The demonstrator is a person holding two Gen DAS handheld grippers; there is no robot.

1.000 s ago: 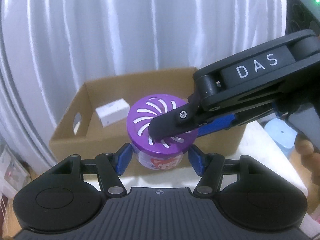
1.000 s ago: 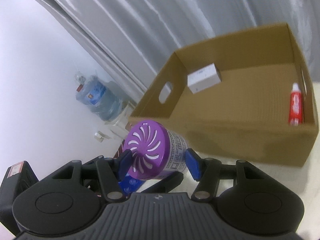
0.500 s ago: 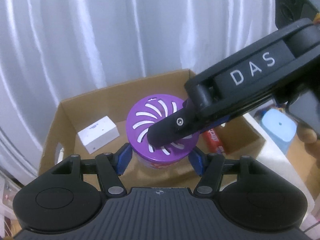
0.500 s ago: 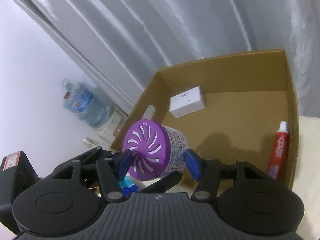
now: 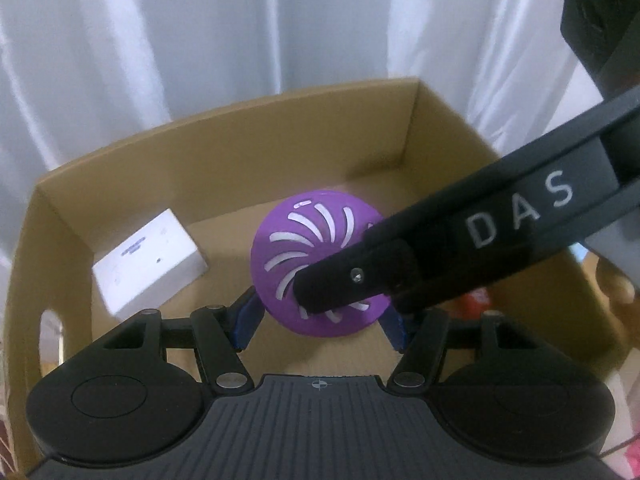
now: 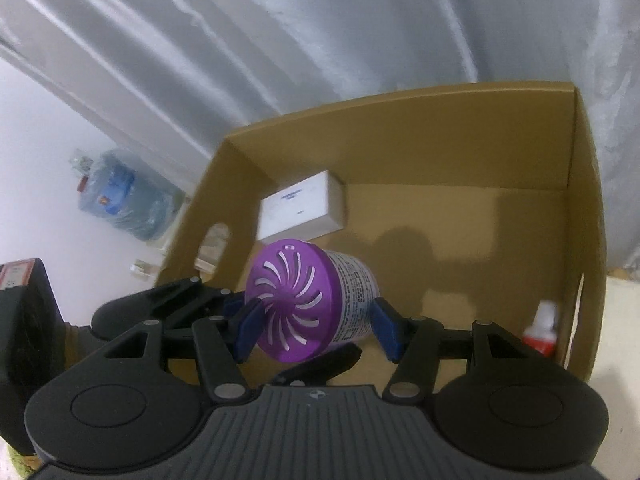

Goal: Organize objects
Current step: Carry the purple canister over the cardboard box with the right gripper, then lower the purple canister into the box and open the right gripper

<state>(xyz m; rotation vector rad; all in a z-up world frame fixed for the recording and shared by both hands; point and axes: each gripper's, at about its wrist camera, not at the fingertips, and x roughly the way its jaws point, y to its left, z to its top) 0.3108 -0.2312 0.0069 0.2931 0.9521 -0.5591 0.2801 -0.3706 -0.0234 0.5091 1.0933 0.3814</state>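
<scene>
Now both grippers, left gripper (image 5: 320, 320) and right gripper (image 6: 316, 330), are clamped on the purple-lidded jar (image 6: 304, 300), steadying it above the cardboard box (image 6: 520, 128) floor ahead.

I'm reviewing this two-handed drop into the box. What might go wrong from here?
1. Both the left tongs and the right tongs clamp the purple-lidded jar; if one lets go first, it may twist or tip.
2. The jar hangs tilted above the cardboard box floor, so it might roll once down.
3. It may bump the white carton close behind.
</scene>
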